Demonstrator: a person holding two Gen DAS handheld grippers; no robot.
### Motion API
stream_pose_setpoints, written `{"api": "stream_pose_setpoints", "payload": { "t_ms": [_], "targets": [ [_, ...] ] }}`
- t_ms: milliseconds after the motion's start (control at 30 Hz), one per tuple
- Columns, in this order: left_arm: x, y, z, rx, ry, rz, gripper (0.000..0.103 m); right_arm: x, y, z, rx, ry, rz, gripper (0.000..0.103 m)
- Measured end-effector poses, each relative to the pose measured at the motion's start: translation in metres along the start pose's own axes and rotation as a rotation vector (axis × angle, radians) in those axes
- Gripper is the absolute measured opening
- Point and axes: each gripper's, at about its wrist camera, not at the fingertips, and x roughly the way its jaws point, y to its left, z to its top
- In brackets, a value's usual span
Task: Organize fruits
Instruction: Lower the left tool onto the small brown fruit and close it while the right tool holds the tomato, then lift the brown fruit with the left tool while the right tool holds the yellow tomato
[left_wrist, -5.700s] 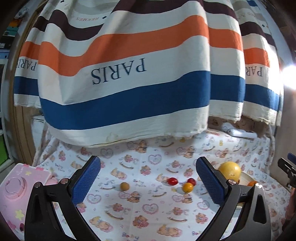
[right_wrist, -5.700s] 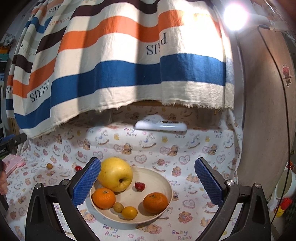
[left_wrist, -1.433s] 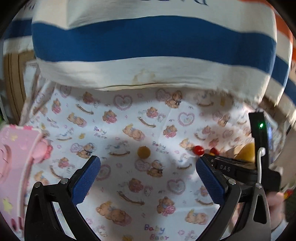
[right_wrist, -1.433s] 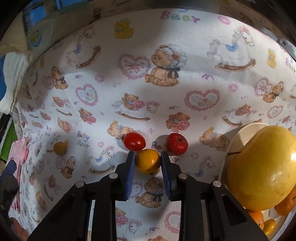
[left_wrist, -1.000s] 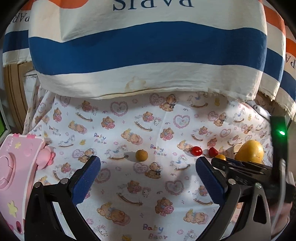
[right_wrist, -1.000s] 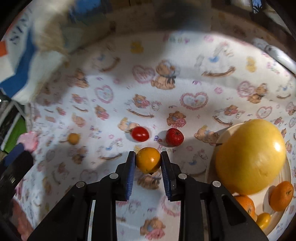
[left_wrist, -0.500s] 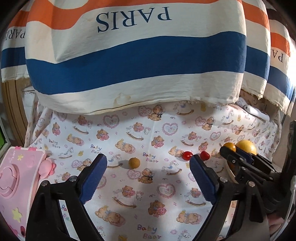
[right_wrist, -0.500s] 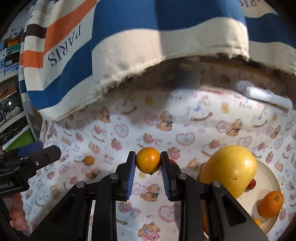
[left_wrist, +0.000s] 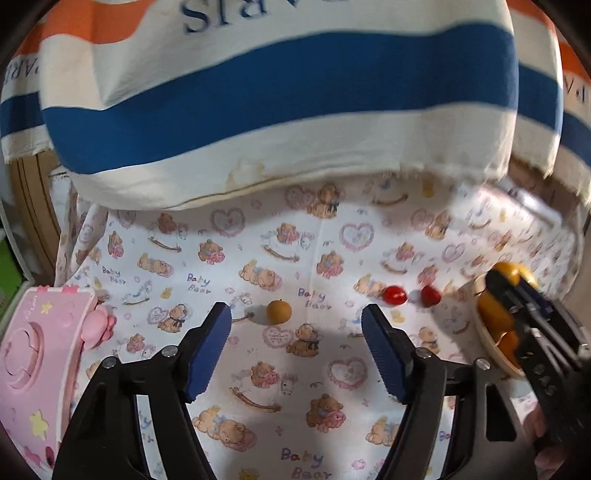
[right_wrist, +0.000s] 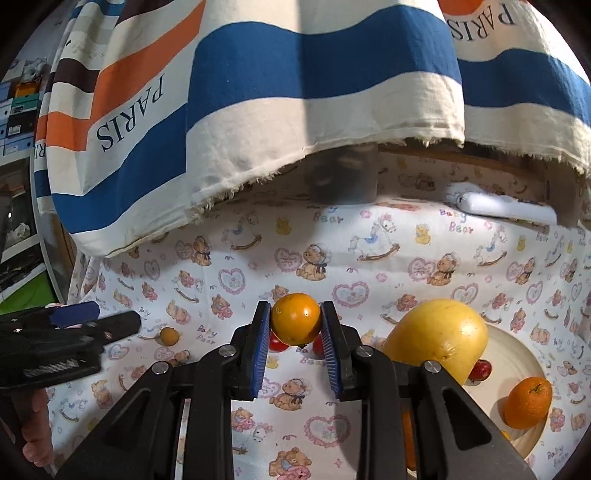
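Your right hand-held gripper (right_wrist: 295, 325) is clenched on the orange fruit (right_wrist: 295, 323), lifted above the tabletop (right_wrist: 369, 266) beside the plate (right_wrist: 532, 363), likely bound there. Your left hand-held gripper (left_wrist: 295, 328) hangs released near the small brown fruit (left_wrist: 279, 311).

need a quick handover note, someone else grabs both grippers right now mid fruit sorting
Right gripper: shut on the small orange fruit, held above the cloth, left of the plate.
Left gripper: open, empty, with the small brown fruit lying just ahead of it.
Plate: holds the big yellow fruit, a mandarin, a small red fruit, and more partly hidden.
Left to do: set the held fruit on the plate, then collect the two red fruits and the brown one from the cloth.
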Motion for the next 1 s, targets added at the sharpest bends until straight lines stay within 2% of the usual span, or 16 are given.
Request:
{"api": "stream_pose_setpoints", "payload": {
  "t_ms": [67,233,333,367,400,467,533,600,833,900,1000],
  "targets": [
    [0.008,-0.005,0.003,0.023,0.036,0.030,0.068,-0.002,0.002,0.000,-0.008,-0.008,-0.007,0.028],
    [0.037,-0.004,0.016,0.015,0.163,0.034,0.064,-0.001,0.003,0.001,-0.011,-0.012,-0.023,0.028],
    [0.062,0.001,0.017,-0.017,0.244,0.021,0.050,-0.003,0.002,0.000,-0.011,-0.027,-0.039,0.028],
    [0.070,0.002,0.016,-0.015,0.264,0.022,0.041,-0.001,0.002,0.000,-0.015,-0.024,-0.047,0.028],
    [0.075,0.001,0.015,-0.001,0.276,0.026,0.039,0.001,0.003,0.000,-0.017,-0.017,-0.052,0.028],
    [0.081,-0.001,0.015,0.049,0.272,0.066,0.039,0.003,0.001,0.000,-0.012,-0.002,-0.054,0.028],
    [0.081,-0.002,0.017,0.087,0.232,0.105,0.039,0.004,-0.001,0.001,-0.001,0.001,-0.054,0.028],
    [0.083,-0.002,0.020,0.085,0.217,0.096,0.039,0.006,-0.003,0.001,0.005,0.008,-0.056,0.028],
    [0.104,-0.004,0.006,0.082,0.313,0.069,0.038,0.010,-0.007,0.001,0.025,0.030,-0.059,0.028],
    [0.102,-0.002,0.005,0.072,0.301,0.065,0.022,0.011,-0.008,0.000,0.026,0.037,-0.056,0.028],
    [0.089,-0.004,0.002,0.095,0.243,0.060,0.023,0.012,-0.010,0.000,0.013,0.032,-0.063,0.028]
  ]
}}
